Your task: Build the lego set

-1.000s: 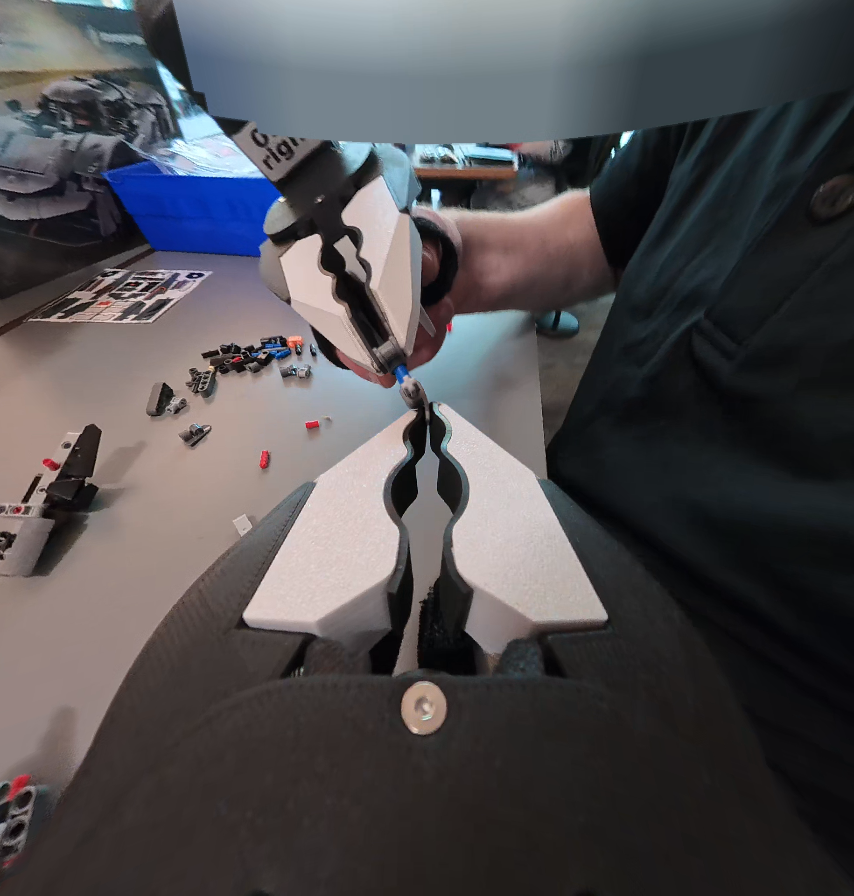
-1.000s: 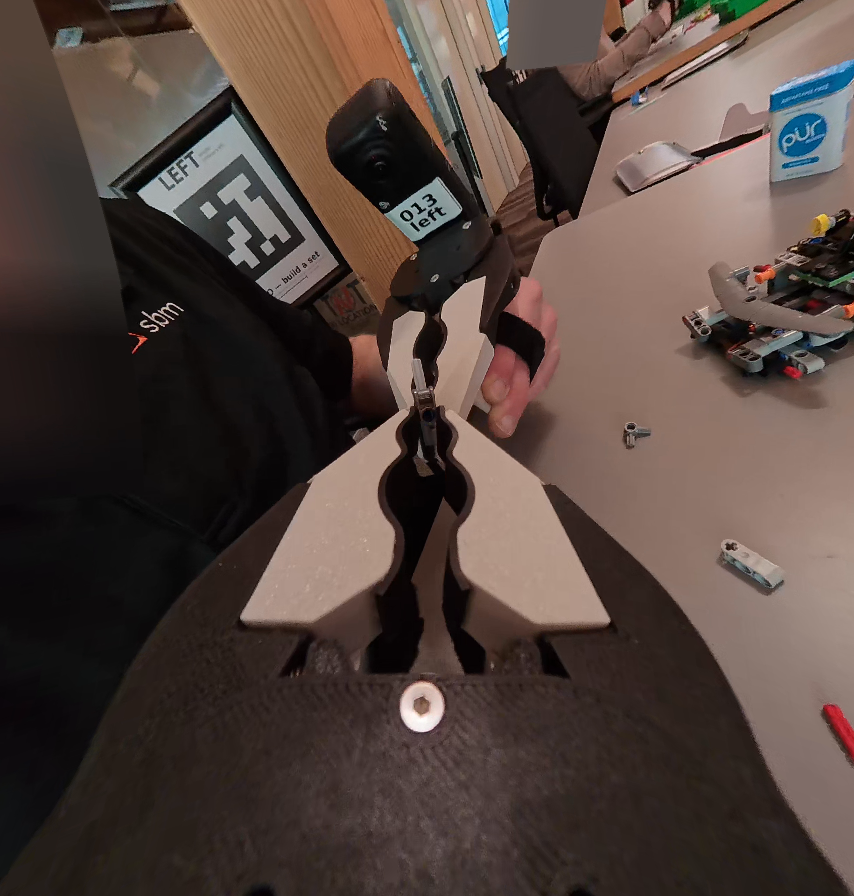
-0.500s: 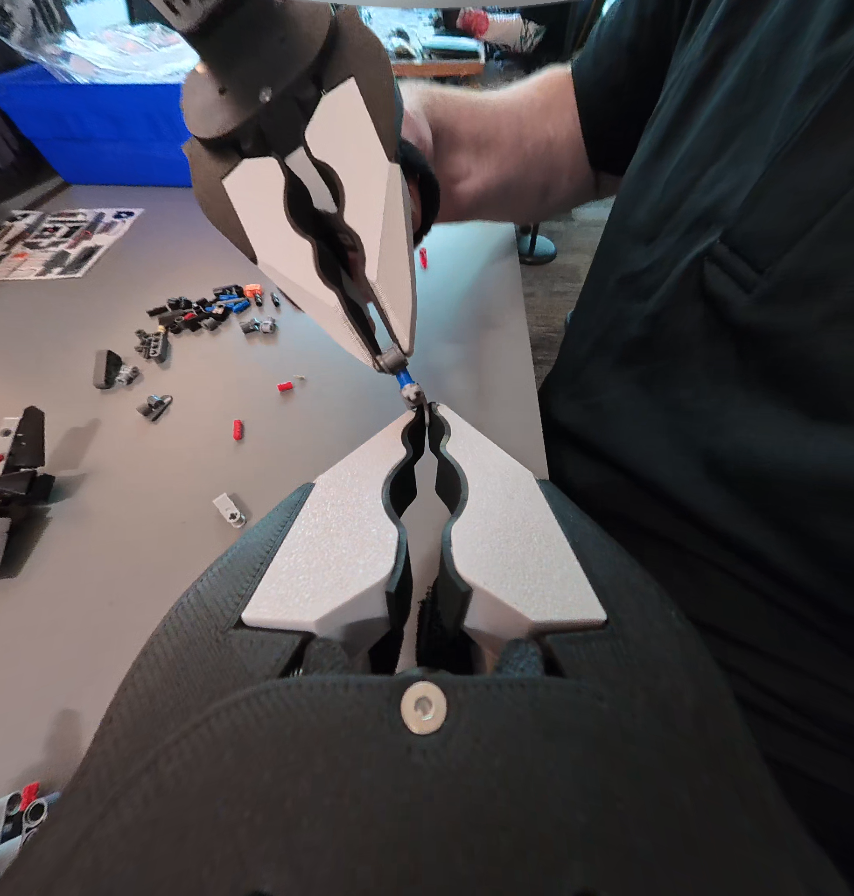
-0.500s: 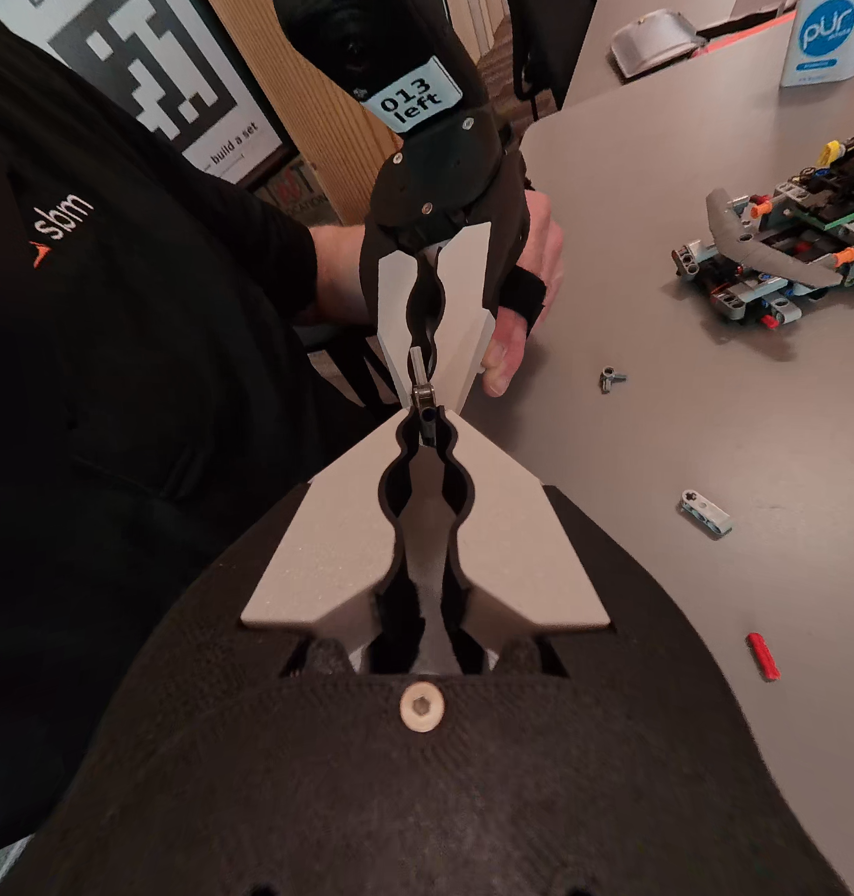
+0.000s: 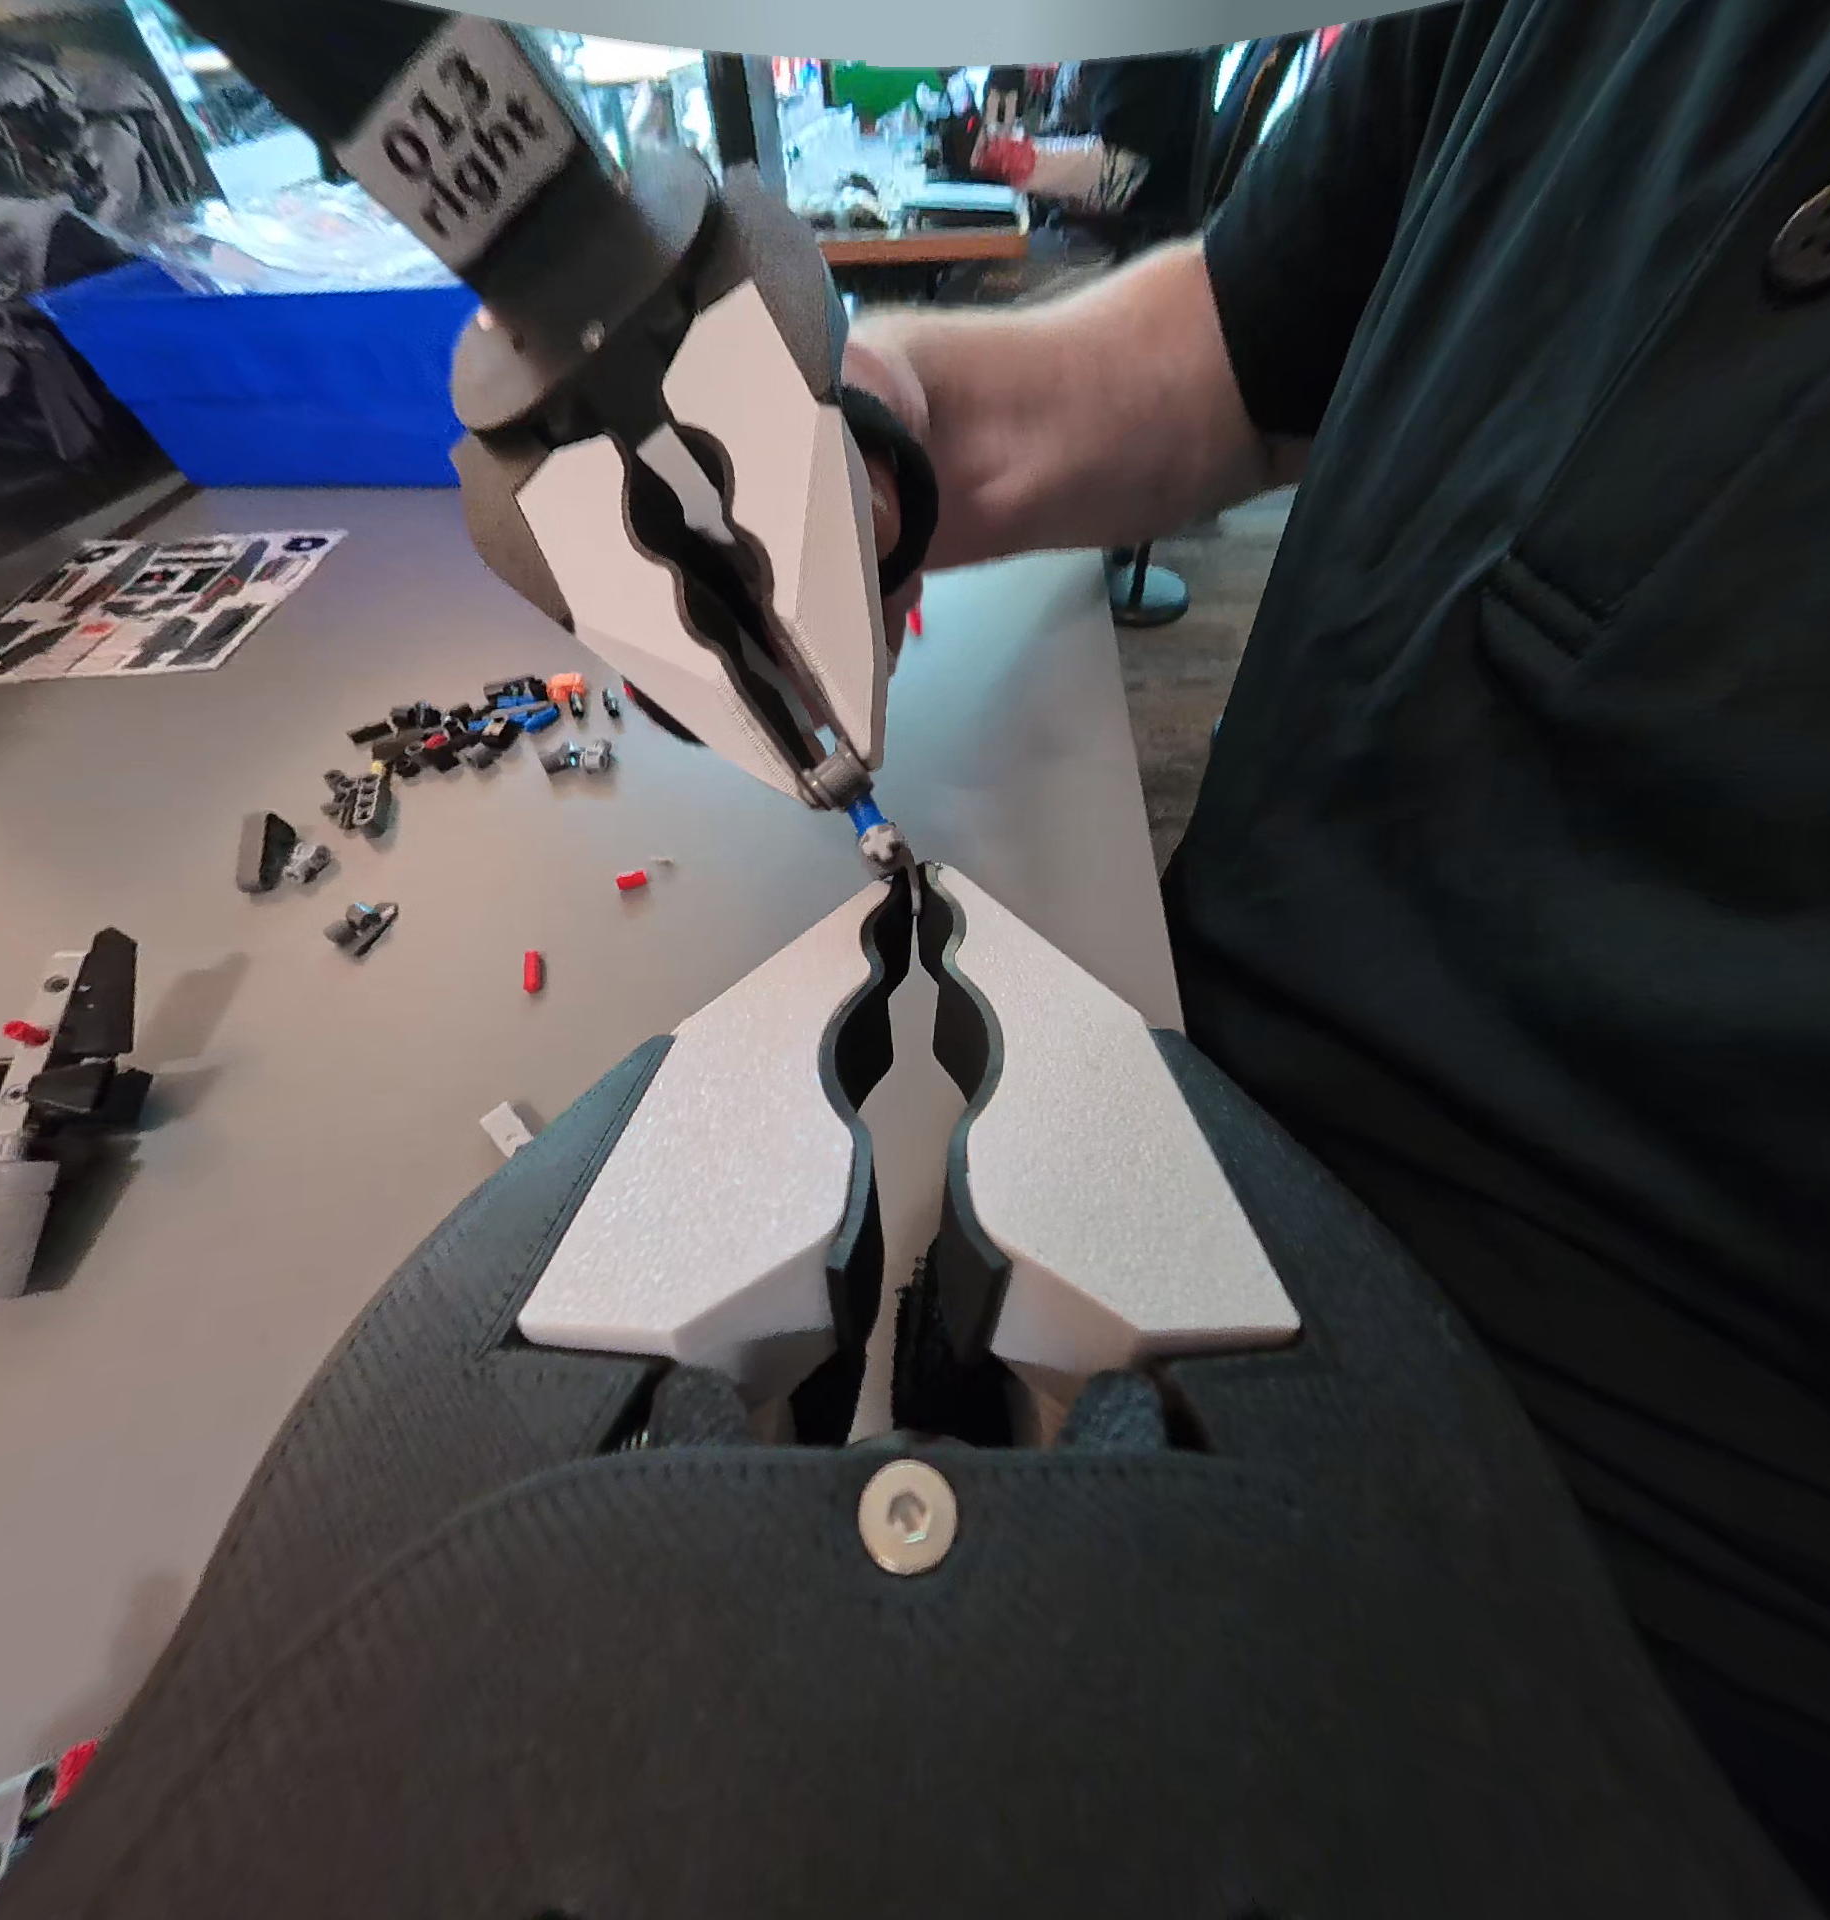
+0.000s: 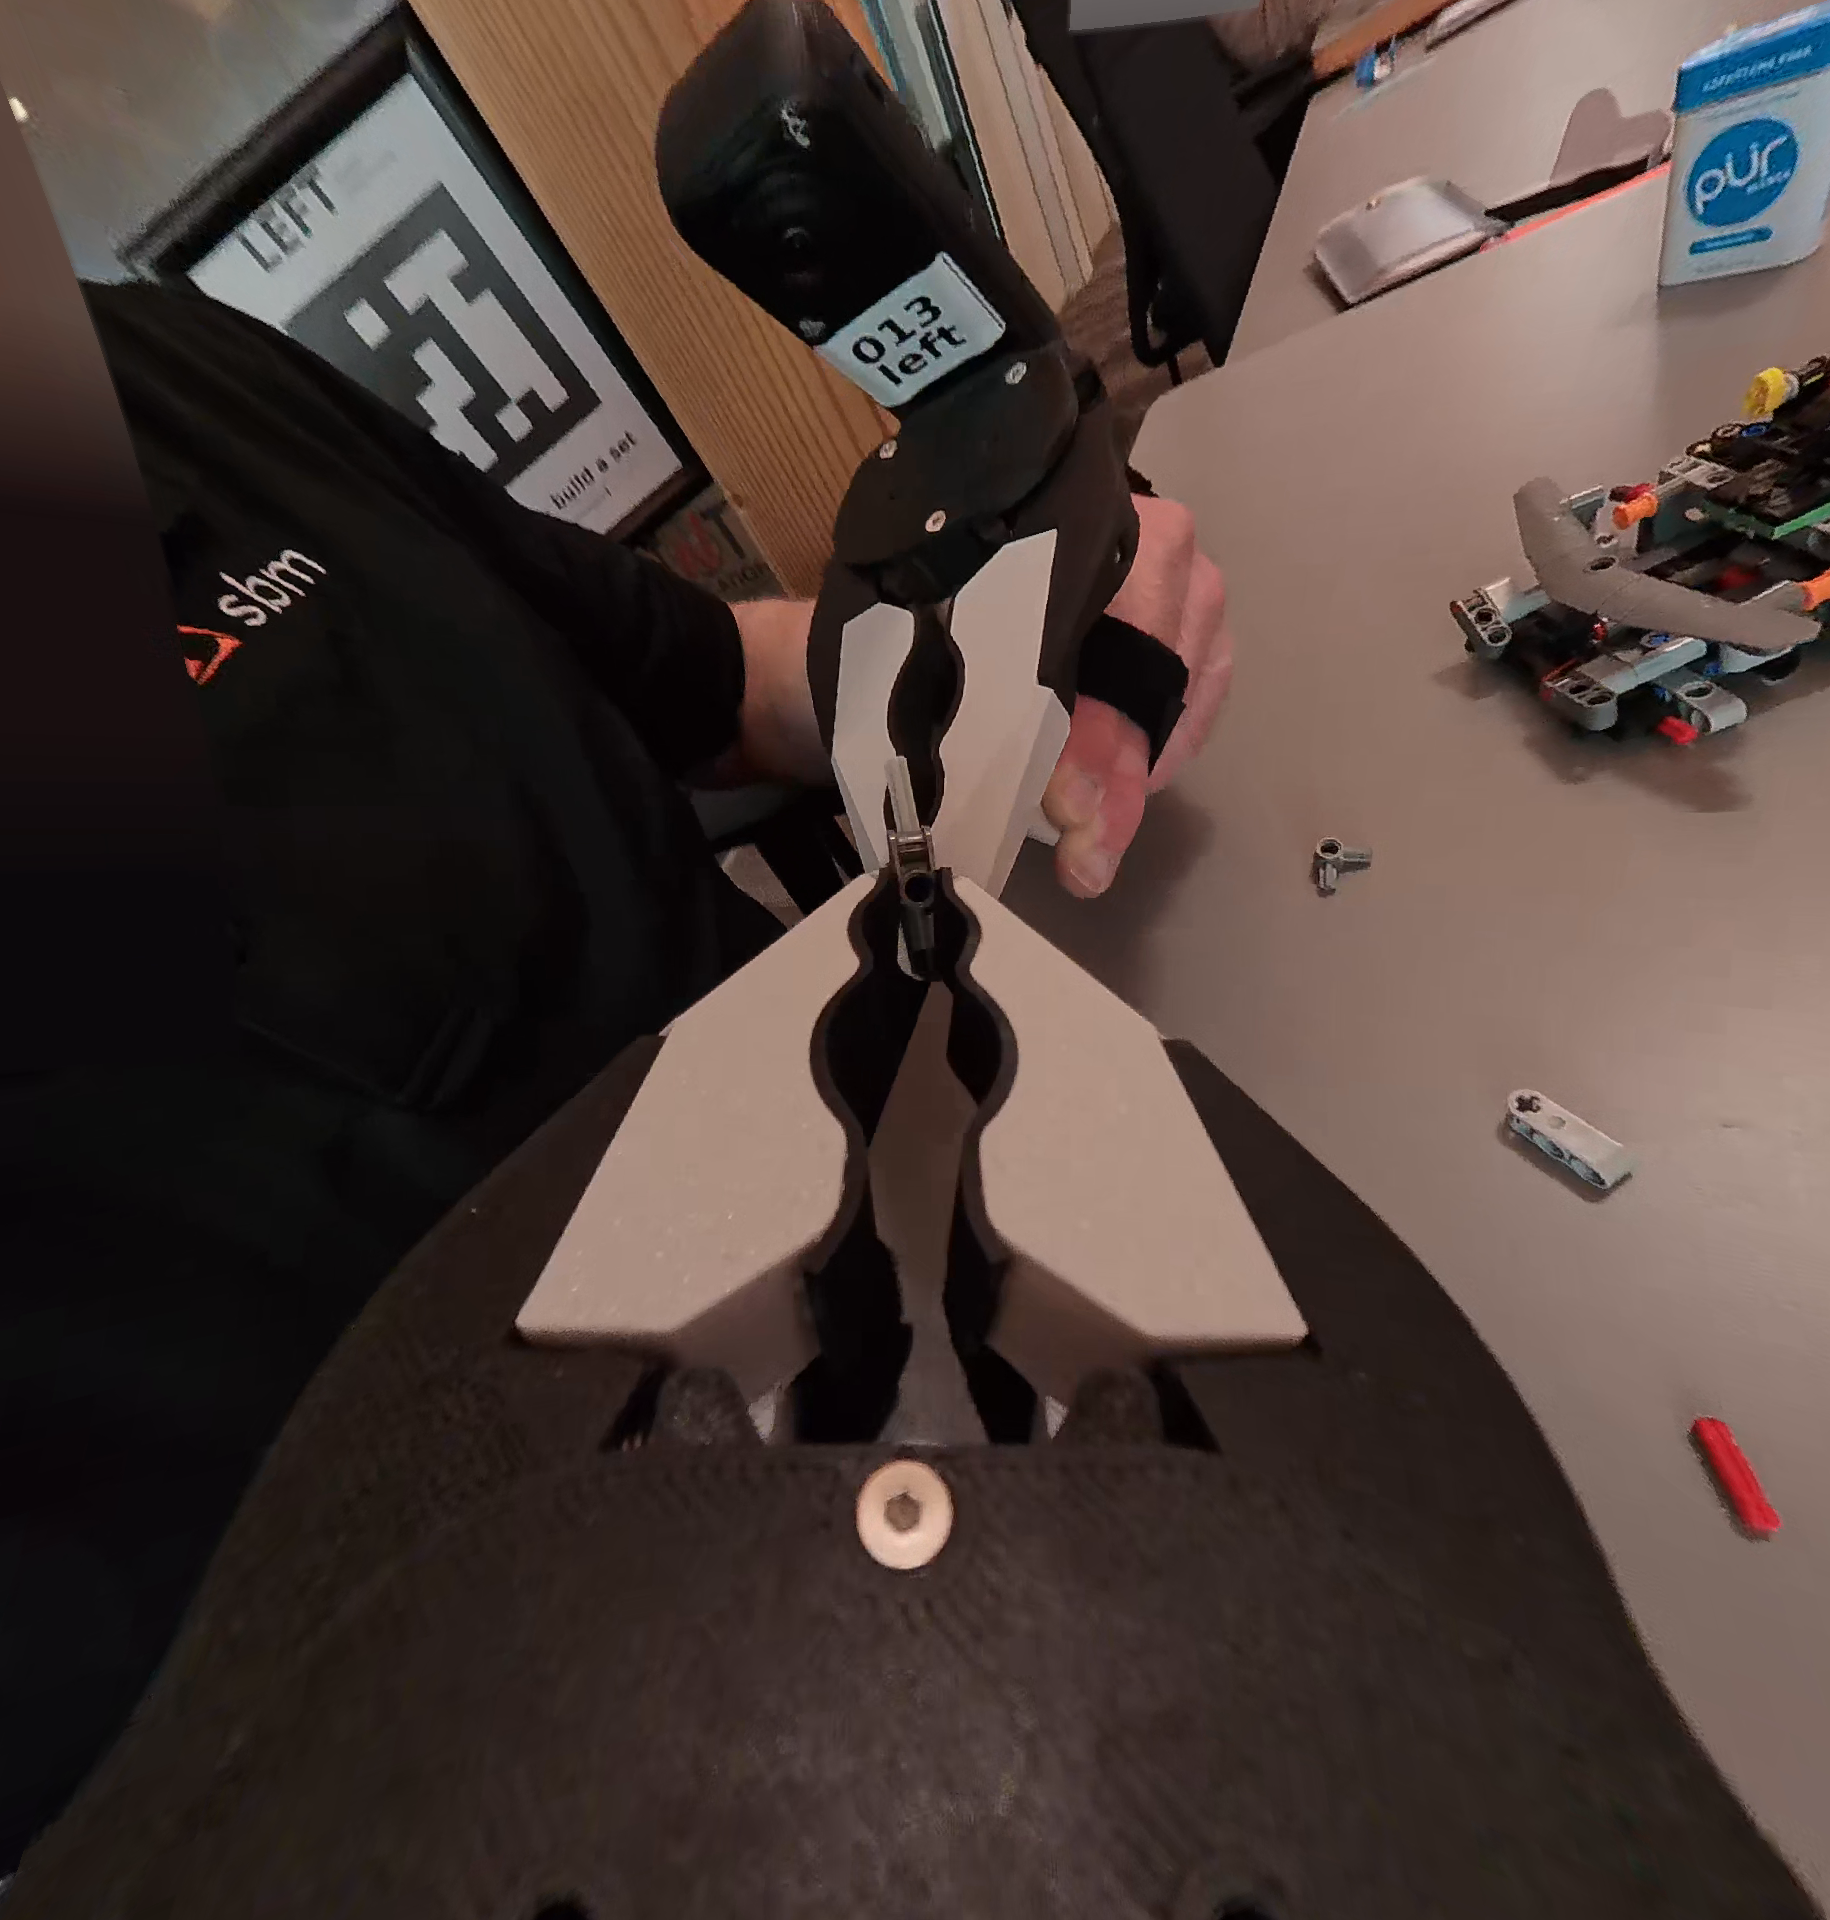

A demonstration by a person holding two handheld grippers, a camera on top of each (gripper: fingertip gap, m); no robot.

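The left gripper [image 5: 913, 883] is closed on a thin pin whose small gray end piece [image 5: 880, 844] sticks out past its tips. Tip to tip with it, the right gripper [image 5: 836, 774] pinches a dark gray connector [image 5: 836, 777], and a short blue peg [image 5: 861, 812] bridges the two parts above the gray table [image 5: 319, 1195]. Farther out on the left lie two red pegs [image 5: 533, 971], a gray-and-black subassembly [image 5: 49, 1101], a heap of small pieces [image 5: 464, 727], a sticker sheet [image 5: 142, 603] and a blue bin [image 5: 267, 384]. To the right sit a gray beam [image 6: 1565, 1136], a red pin [image 6: 1734, 1488] and the half-built car [image 6: 1700, 623].
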